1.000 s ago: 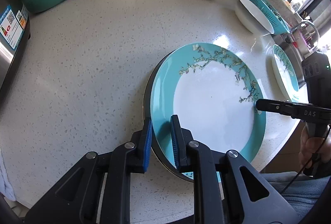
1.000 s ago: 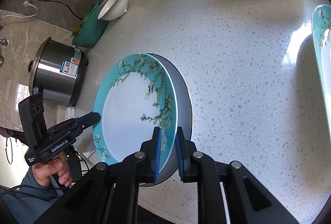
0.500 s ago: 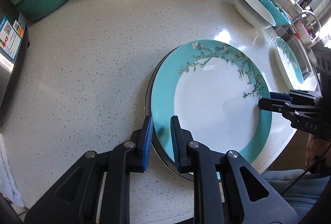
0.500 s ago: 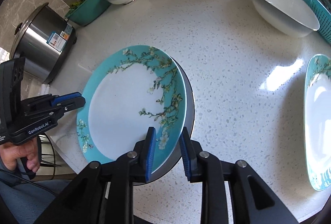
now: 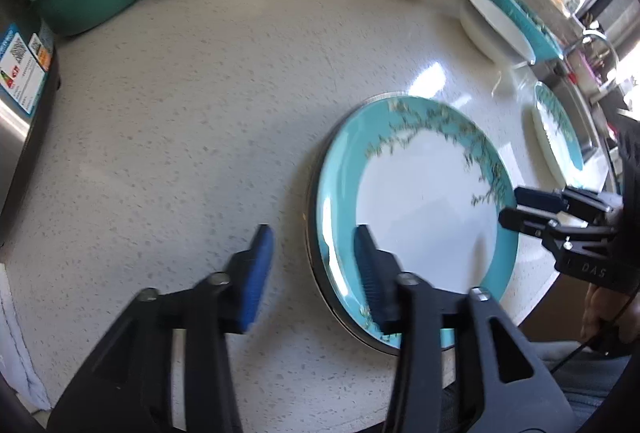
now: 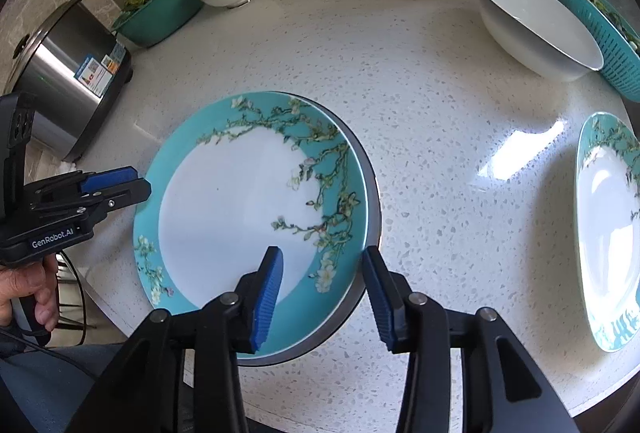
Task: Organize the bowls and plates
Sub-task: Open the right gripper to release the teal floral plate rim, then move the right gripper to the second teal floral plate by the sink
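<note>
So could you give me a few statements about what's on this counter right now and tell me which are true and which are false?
1. Both grippers are open. True: left gripper, right gripper.
2. The blossom plate lies on a darker plate. True.
3. The rice cooker has its lid off. False: the lid is on.
4. The big white bowl holds soup. False: it looks empty.
5. A second blossom plate lies on the counter. True.
</note>
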Tool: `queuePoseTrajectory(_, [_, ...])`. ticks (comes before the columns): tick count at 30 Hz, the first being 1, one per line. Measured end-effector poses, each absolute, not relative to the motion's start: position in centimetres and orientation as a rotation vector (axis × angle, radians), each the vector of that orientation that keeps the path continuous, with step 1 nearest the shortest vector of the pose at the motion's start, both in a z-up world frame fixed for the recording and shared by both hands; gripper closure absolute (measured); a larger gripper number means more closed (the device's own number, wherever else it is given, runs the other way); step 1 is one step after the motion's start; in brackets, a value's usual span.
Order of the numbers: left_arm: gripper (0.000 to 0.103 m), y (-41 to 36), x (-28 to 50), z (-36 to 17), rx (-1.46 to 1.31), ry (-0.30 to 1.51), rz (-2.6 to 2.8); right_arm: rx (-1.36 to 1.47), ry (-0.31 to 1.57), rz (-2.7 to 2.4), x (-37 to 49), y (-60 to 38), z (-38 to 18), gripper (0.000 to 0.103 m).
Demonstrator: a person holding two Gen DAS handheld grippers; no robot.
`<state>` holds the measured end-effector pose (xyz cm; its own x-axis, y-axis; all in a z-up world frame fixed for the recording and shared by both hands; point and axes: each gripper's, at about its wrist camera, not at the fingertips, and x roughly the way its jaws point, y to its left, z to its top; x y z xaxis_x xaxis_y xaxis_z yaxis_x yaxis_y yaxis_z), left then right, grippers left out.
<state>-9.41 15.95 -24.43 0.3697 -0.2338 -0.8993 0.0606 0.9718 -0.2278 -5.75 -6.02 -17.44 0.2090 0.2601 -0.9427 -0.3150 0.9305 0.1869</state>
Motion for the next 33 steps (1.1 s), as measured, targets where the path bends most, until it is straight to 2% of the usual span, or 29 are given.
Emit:
queuePoseTrajectory(1, [0.06,16.2,-9.3,-24.1,-0.171,1.166,-0.185,-0.032,1.3,0.396,-5.8,-6.1,-17.4,0.056])
queuePoseTrajectory(3, [0.051,16.8,-9.1,-23.2,-0.19,1.131,-0.183,-0.004,1.294,0.386,-5.8,-6.4,-17.1,0.054])
queuePoseTrajectory(5, [0.036,17.1,-8.8,-22.3,-0.213,1.097,-0.189,0.015,1.276,0.365,-5.8,-6.9,-16.5,0.047])
queuePoseTrajectory(7, [0.03,17.1,-8.5,-21.2,-0.232,1.063,-0.214,0.045,1.257,0.352,-6.0,-7.5,-15.8,0.042])
queuePoseTrajectory(10, [0.028,16.0,-7.7,-19.0,-0.249,0.998,-0.275,0.122,1.213,0.349,-6.3,-9.3,-14.3,0.04])
queuePoseTrajectory(13, [0.022,14.1,-7.0,-17.0,-0.292,0.937,-0.363,0.218,1.167,0.35,-6.5,-11.8,-12.8,0.038])
queuePoseTrajectory(25, [0.021,1.2,-4.8,-16.0,-0.378,0.976,-0.512,0.446,1.051,0.408,-4.9,-25.1,-9.5,0.037])
queuePoseTrajectory(33, [0.02,-9.9,-1.8,-19.3,-0.441,1.088,-0.373,0.488,1.085,0.558,-0.7,-37.9,-10.2,0.031])
